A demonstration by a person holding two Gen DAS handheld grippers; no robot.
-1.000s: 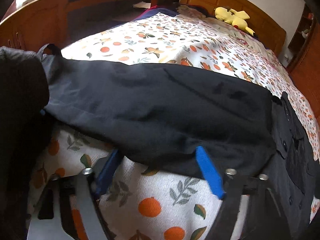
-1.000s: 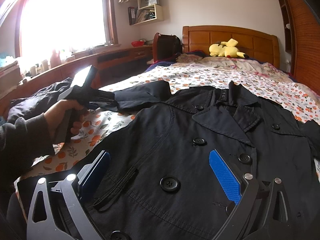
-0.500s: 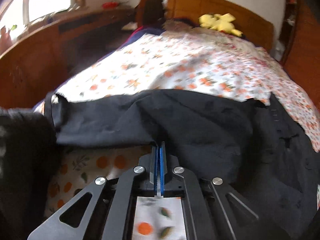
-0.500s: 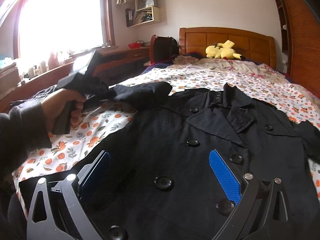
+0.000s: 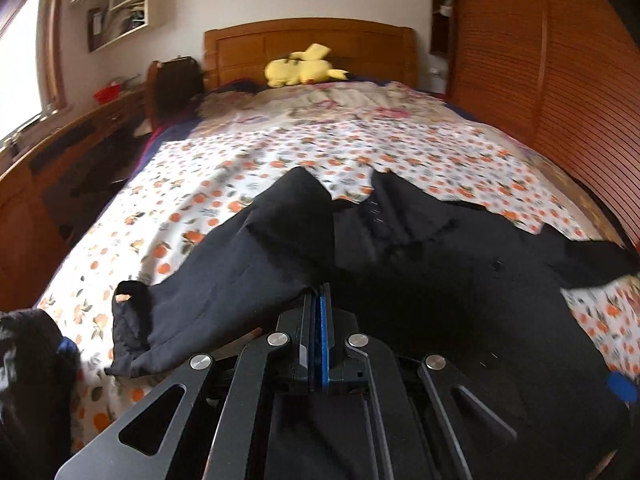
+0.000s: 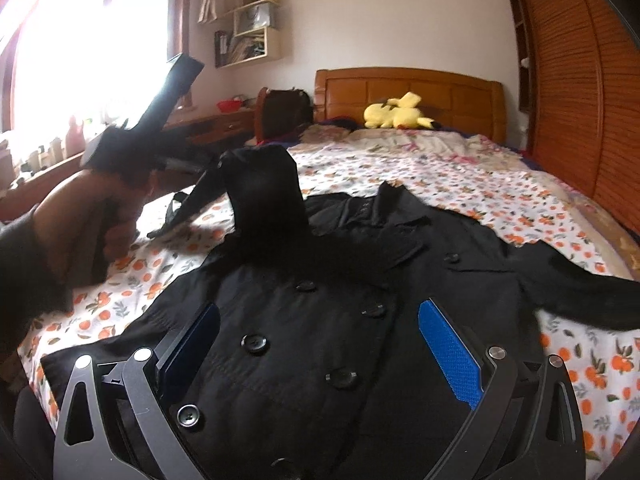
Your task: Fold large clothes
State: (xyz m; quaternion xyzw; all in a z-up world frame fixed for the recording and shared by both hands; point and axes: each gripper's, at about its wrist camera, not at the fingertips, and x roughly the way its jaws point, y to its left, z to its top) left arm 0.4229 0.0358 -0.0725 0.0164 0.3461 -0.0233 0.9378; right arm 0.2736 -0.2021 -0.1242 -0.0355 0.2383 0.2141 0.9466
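Observation:
A black double-breasted coat [image 6: 360,288] lies front up on the orange-print bedspread [image 6: 460,172]. My left gripper [image 5: 319,300] is shut on the coat's left sleeve [image 5: 240,264] and holds it lifted, so the sleeve stands up in a peak in the right wrist view [image 6: 268,184]. The cuff end [image 5: 128,320] hangs down to the left. My right gripper [image 6: 320,344] is open over the coat's buttoned front and holds nothing. The coat's other sleeve [image 6: 580,292] lies stretched out to the right.
A yellow plush toy [image 6: 396,114] lies by the wooden headboard [image 6: 408,88]. A wooden desk [image 5: 52,152] runs along the left of the bed, a slatted wardrobe [image 6: 580,80] along the right. A dark garment [image 5: 28,360] is heaped at the bed's near left corner.
My left gripper closed on the sleeve's edge, then lifted it and carried it up and toward the coat's body. The right gripper stayed open over the coat front.

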